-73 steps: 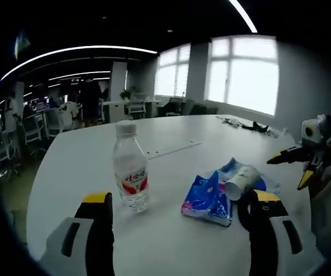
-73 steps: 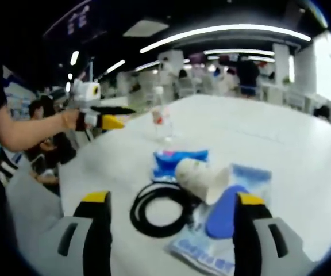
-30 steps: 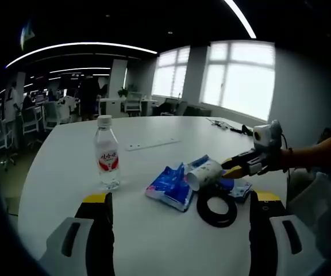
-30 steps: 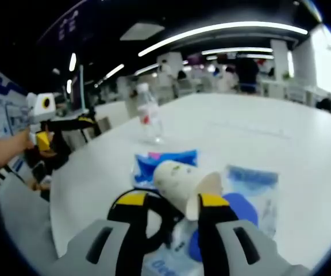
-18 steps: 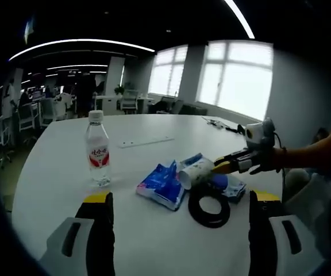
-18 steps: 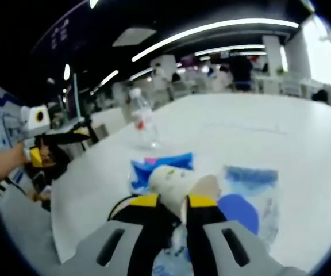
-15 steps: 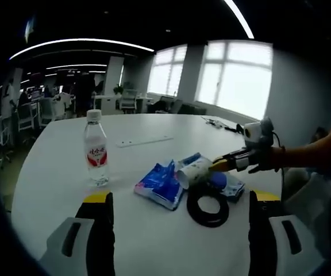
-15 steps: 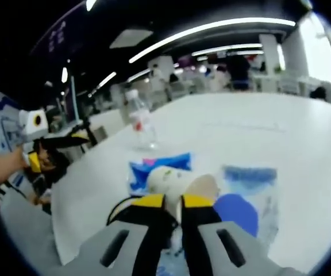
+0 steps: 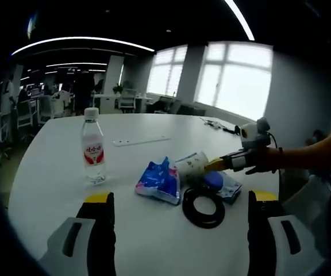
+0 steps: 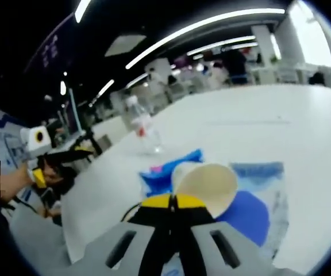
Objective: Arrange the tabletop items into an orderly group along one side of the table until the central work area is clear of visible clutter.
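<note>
Counter, white and broad, carries the clutter near its middle. Bottle stands upright, apart from the pile. Blue packet lies just beside a black cable coil. Paper cup is tipped on its side, rim pinched by the right tongs, jaws closed on it. Left tongs hang wide apart, holding nothing.

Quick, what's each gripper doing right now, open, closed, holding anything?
Left gripper: open, holding nothing.
Right gripper: closed on the paper cup.
</note>
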Demonstrator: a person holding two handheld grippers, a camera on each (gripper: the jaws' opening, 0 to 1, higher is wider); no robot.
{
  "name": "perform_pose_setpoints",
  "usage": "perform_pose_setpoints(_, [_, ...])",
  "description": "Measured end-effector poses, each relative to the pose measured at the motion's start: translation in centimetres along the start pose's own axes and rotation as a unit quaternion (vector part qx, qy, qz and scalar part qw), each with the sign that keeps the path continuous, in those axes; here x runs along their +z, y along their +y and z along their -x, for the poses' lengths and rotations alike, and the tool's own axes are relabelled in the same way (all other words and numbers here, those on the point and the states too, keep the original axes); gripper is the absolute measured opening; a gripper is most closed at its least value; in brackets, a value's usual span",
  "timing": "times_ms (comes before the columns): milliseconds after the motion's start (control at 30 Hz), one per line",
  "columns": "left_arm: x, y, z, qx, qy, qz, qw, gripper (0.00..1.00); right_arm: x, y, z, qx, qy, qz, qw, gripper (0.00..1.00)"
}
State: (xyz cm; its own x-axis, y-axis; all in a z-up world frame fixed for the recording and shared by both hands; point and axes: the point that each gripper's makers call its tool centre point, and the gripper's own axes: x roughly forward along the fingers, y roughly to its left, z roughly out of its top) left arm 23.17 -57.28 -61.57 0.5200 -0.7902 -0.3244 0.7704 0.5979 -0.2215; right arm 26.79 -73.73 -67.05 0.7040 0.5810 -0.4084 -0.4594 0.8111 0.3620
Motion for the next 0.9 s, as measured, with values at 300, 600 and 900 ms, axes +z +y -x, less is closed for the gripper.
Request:
perform_pose_setpoints(300, [0.2,-0.6,-0.2,-0.008,0.000,-0.004,1.0000,0.96,1.0,1.3,0.5,0.015,-0.002,0.009,0.9999,0.00])
perform_pose_setpoints(600, [0.3,-1.1,-0.7,-0.015,0.000,-0.010,0.9998,0.95,1.6,3.5,1.1,0.034,0.023,0.057,0.9975,0.00])
perform_pose_setpoints(900, [0.3,-1.9,-1.2,-0.026,0.004,-0.017,0.9995,0.93,1.4,6.7,2.0,0.058,0.078,0.095,0.9908,0.00])
